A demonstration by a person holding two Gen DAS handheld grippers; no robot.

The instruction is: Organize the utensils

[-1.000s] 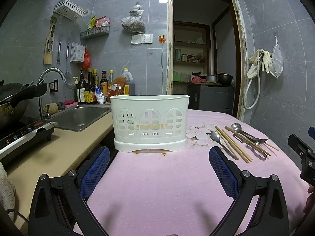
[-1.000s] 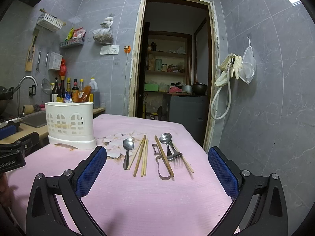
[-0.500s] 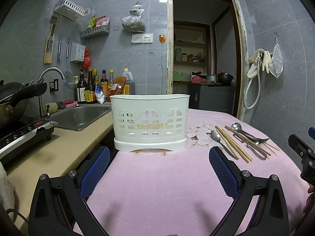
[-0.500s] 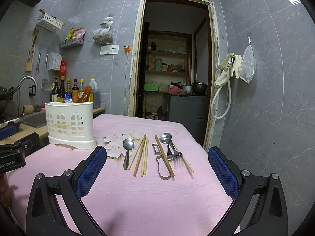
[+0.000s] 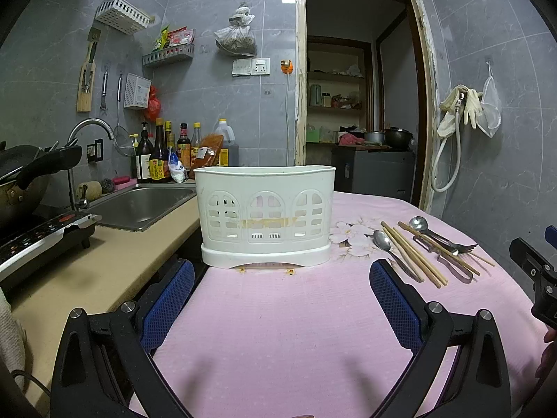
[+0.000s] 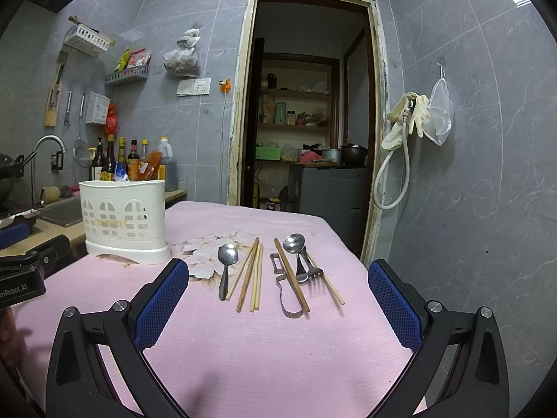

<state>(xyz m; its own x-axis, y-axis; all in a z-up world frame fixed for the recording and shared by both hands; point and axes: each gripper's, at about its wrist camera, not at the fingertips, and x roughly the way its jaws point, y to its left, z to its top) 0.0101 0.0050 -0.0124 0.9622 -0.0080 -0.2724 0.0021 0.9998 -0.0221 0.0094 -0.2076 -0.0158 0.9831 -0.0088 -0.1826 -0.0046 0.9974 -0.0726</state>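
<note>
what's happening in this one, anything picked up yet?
Nothing picked up yet. A person holds both grippers above the pink tablecloth. The left gripper is open and empty, facing the white utensil caddy. The right gripper is open and empty, facing the loose utensils: two spoons, chopsticks, a fork and a peeler, all lying flat on the cloth beside the caddy.

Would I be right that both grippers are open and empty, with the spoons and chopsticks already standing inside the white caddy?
Not quite. Both the left gripper and right gripper are open and empty, but the spoons and chopsticks lie flat on the pink tablecloth beside the white caddy, as the right wrist view shows.
</note>
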